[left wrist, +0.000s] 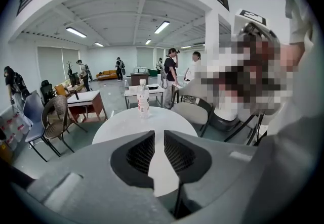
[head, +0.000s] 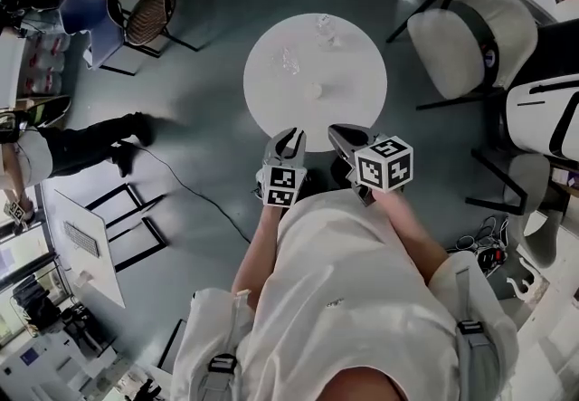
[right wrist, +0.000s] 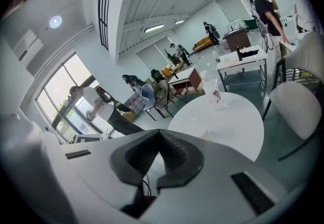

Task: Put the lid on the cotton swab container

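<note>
Both grippers hang short of the round white table, neither holding anything.

The left gripper (head: 291, 138) has its jaws a narrow slit apart, with only bare tabletop showing through the gap. The right gripper (head: 348, 132), just beside it, has its jaw tips pressed together on nothing. The table (head: 353, 64) lies ahead of and below both sets of tips. On it, well beyond the left gripper's tips, sits a small clear thing that looks like the cotton swab container (head: 289, 60). A smaller pale round piece, possibly the lid (head: 317, 90), lies apart from it, nearer the grippers and ahead of the gap between them; both are too small to tell for sure. A clear plastic bottle (head: 324, 28) stands upright farthest out.
</note>
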